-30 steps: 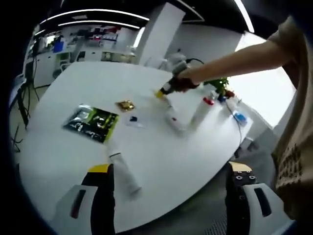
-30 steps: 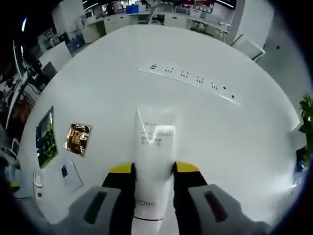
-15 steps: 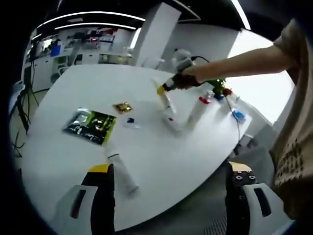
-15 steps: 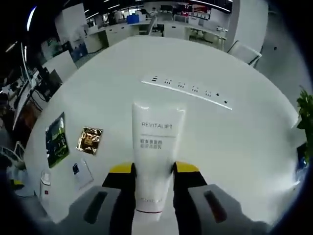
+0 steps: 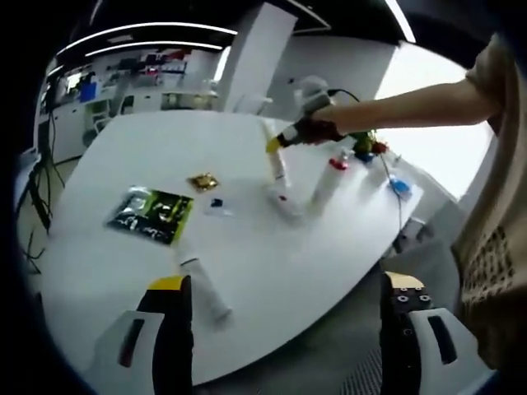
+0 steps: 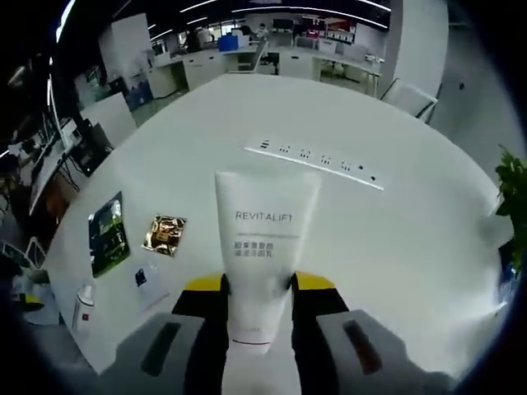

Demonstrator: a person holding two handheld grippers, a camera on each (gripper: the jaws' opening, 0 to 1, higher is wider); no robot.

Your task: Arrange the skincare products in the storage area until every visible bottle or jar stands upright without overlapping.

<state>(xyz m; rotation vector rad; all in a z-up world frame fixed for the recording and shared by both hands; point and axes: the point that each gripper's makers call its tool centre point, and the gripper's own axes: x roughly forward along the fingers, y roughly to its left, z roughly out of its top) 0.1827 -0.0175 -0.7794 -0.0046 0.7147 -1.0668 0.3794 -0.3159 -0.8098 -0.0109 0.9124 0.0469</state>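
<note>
White tube (image 6: 262, 255), frame centre, sits clamped in the right gripper (image 6: 259, 290) above the table (image 6: 395, 247); the left gripper (image 5: 284, 300) hangs wide, empty. Standing step underway: next, lower it upright, clear of neighbours.

The right gripper (image 6: 258, 292) is clamped on a white tube (image 6: 262, 247); the left gripper (image 5: 286, 300) hangs with jaws spread wide, holding nothing.
</note>
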